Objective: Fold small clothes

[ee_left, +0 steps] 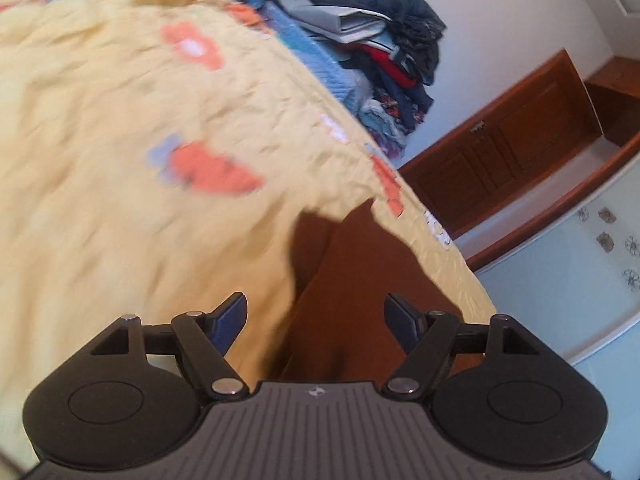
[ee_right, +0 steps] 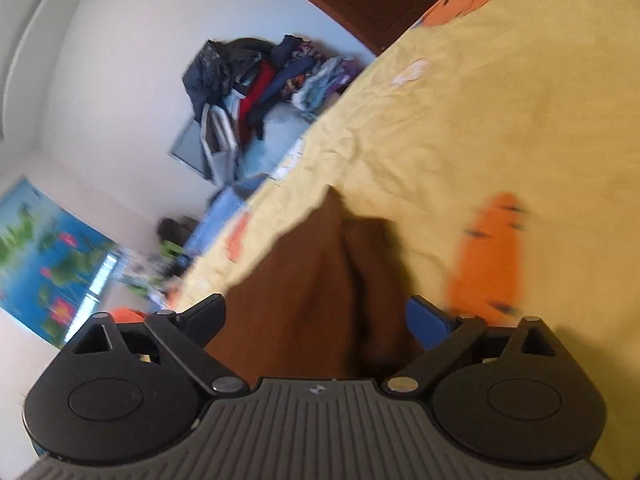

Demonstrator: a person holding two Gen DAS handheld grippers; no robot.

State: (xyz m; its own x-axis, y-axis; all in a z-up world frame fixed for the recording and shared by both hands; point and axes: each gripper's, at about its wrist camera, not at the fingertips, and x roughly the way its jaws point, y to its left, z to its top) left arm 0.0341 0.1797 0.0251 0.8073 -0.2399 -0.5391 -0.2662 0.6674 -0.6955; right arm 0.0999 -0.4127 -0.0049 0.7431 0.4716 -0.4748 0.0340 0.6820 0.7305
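A brown garment (ee_left: 352, 288) lies on a yellow bedsheet (ee_left: 120, 160) with orange prints. My left gripper (ee_left: 316, 316) is open, its fingers spread wide just above and on either side of the near end of the garment. In the right wrist view the same brown garment (ee_right: 312, 288) runs between the fingers of my right gripper (ee_right: 316, 316), which is also open and holds nothing. Both views are tilted and blurred by motion.
A pile of mixed clothes (ee_left: 384, 60) sits at the far end of the bed on a blue cover (ee_left: 320, 60); the pile also shows in the right wrist view (ee_right: 256, 84). A wooden cupboard (ee_left: 512, 148) stands beyond the bed edge. A flower poster (ee_right: 44, 256) hangs on the wall.
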